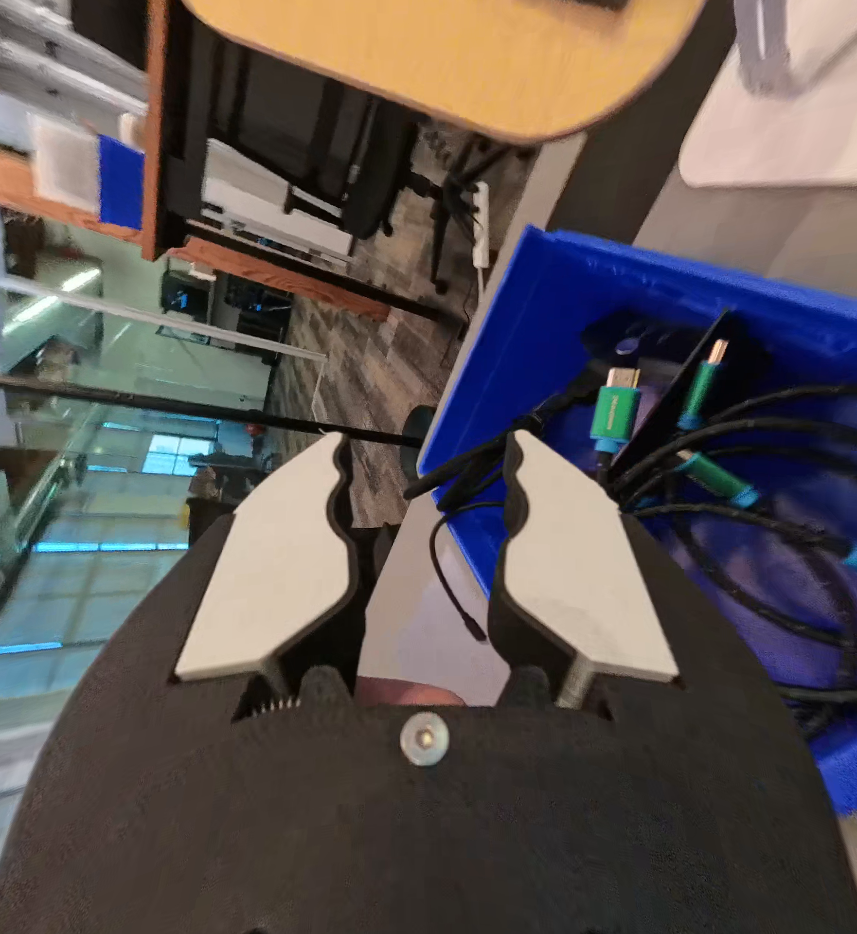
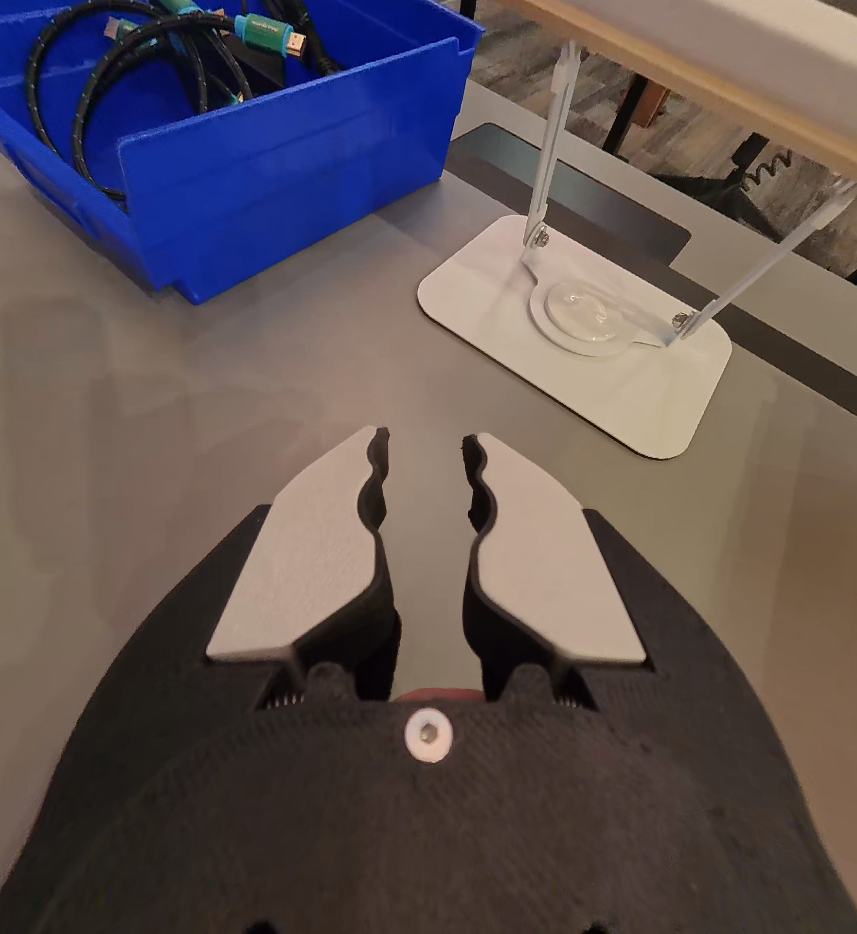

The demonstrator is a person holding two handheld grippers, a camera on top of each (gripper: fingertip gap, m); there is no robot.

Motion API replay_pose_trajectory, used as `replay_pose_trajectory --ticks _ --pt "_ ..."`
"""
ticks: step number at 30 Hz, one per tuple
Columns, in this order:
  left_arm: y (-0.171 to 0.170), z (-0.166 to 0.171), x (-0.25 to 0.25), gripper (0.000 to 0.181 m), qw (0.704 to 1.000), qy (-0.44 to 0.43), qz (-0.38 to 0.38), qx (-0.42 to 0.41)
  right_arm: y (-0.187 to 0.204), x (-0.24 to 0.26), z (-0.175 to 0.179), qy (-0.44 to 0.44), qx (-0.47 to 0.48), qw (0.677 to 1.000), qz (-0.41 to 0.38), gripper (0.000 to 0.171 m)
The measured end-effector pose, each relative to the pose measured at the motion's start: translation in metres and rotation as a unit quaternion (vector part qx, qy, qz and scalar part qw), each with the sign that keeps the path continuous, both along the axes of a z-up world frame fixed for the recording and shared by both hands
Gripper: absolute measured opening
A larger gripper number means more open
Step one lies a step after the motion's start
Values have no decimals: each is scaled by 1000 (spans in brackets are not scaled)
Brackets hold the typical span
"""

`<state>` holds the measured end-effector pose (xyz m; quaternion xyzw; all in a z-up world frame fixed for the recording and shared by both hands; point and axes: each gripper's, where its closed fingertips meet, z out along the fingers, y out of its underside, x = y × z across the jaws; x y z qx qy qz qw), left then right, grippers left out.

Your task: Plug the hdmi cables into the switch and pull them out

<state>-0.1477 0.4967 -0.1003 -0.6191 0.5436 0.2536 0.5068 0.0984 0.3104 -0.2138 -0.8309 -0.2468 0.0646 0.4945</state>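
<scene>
Both hand-held grippers, left (image 1: pixel 424 447) and right (image 2: pixel 425 439), gape empty; the blue bin (image 2: pixel 285 202) of HDMI cables (image 2: pixel 88 96) sits ahead-left of the right one.

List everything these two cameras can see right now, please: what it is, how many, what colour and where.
bin: one, blue, on the grey table, far left in the right wrist view.
HDMI cables: several, exact count unclear, black braided with green and teal plugs, coiled inside the bin.
switch: one, a black box, lying in the bin among the cables, mostly hidden.
thin cable: one, black, hanging out of the bin onto the table.
stand: one, white flat base with two thin arms, on the table right of the bin.
table: one, grey, under everything.
left gripper: one, black with grey fingers, open, empty, beside the bin.
right gripper: one, same colours, open, empty, above the bare table.
</scene>
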Motion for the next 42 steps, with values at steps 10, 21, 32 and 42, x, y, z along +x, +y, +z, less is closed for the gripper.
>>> replay_pose_trajectory --ticks 10,21,32,42 --pt "59 -89 -21 42 965 200 9 -168 2 -2 -9 13 -17 1000 11 29" --pt "79 -83 -22 14 975 207 24 -81 3 -1 -7 31 -21 999 13 29" --pt "67 -26 -29 10 995 86 25 -37 1 -1 -2 39 -18 999 14 28" --pt "71 -34 -25 13 993 56 38 -93 1 -1 -1 42 -19 999 15 28"
